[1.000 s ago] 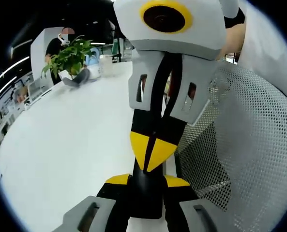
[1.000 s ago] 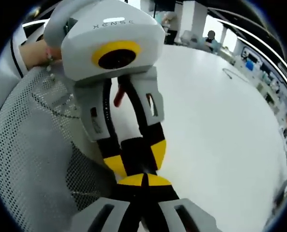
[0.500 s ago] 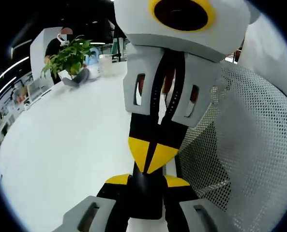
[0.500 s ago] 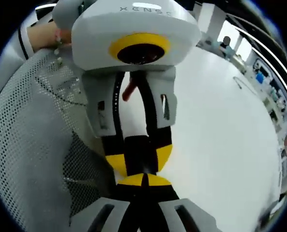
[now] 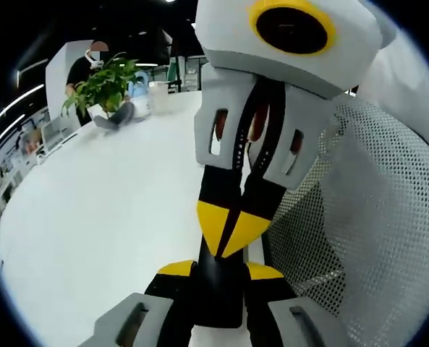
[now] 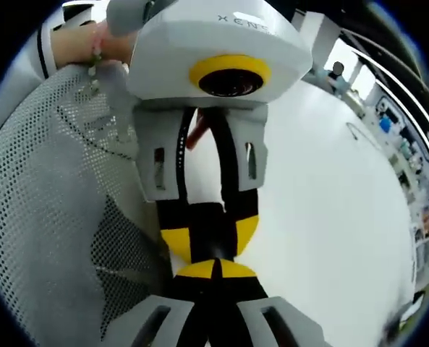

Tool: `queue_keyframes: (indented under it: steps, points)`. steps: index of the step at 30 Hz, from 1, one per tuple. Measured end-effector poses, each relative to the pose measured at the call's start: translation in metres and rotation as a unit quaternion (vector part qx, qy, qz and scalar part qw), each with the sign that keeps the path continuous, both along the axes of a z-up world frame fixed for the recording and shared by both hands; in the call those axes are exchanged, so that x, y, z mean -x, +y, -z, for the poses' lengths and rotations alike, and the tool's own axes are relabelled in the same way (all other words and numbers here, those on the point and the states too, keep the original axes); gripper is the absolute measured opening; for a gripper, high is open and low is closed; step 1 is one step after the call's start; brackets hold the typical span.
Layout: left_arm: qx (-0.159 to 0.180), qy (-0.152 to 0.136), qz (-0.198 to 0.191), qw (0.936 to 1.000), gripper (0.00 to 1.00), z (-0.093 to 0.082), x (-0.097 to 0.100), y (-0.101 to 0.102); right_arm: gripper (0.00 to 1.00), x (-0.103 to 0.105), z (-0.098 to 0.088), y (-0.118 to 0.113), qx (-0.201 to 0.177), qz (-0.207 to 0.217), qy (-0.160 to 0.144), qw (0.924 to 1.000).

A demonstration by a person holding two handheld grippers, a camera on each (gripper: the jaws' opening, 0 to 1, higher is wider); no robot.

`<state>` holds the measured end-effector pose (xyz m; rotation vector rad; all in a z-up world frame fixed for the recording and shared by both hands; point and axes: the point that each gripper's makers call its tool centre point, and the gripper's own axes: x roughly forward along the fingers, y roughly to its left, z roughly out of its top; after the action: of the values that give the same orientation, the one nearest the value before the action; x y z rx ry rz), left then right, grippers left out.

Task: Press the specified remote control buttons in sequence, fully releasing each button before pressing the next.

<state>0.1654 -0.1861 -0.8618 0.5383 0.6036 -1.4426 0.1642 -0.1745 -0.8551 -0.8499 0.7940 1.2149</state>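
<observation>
A black remote control (image 5: 218, 293) sits end-on between my left gripper's (image 5: 220, 271) yellow-tipped jaws, which are shut on it. My right gripper (image 5: 228, 230) comes down from the top of the left gripper view with its yellow tips shut together, touching the remote's near end. The right gripper view has my right gripper (image 6: 214, 269) shut at the bottom, its tip against the remote (image 6: 207, 230), which the left gripper (image 6: 207, 242) holds from above. No buttons are visible.
A white table (image 5: 98, 210) spreads to the left, with a potted plant (image 5: 105, 83) and a white cup (image 5: 158, 94) at its far end. A grey mesh chair back (image 5: 366, 217) stands close beside the grippers. A person's hand (image 6: 77, 43) holds the left gripper.
The right gripper's body has swung rightward and nearer in the left gripper view, while its tips stay on the remote. The left gripper keeps its hold.
</observation>
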Motion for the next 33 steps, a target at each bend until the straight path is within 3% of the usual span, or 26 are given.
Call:
queue_keyframes:
  steps: [10,21,30,33]
  points:
    - [-0.001,-0.001,0.001,1.0,0.25,0.0,0.0001,0.0004,0.0,0.0006,0.0003,-0.0065,0.001,0.021,0.016,0.9996]
    - [-0.002,-0.003,-0.018,0.9998,0.25,-0.0003,0.0002,-0.0003,0.0,-0.0011,0.0003,-0.0058,-0.002,0.058,0.061,0.9965]
    - [0.008,-0.005,-0.024,0.9997,0.25,-0.0007,-0.0006,0.0,0.0,-0.0015,0.0013,-0.0054,0.009,0.08,0.065,0.9947]
    - [0.005,-0.006,-0.02,0.9998,0.25,-0.0005,-0.0003,-0.0006,0.0,-0.0021,0.001,-0.0056,-0.007,0.109,0.064,0.992]
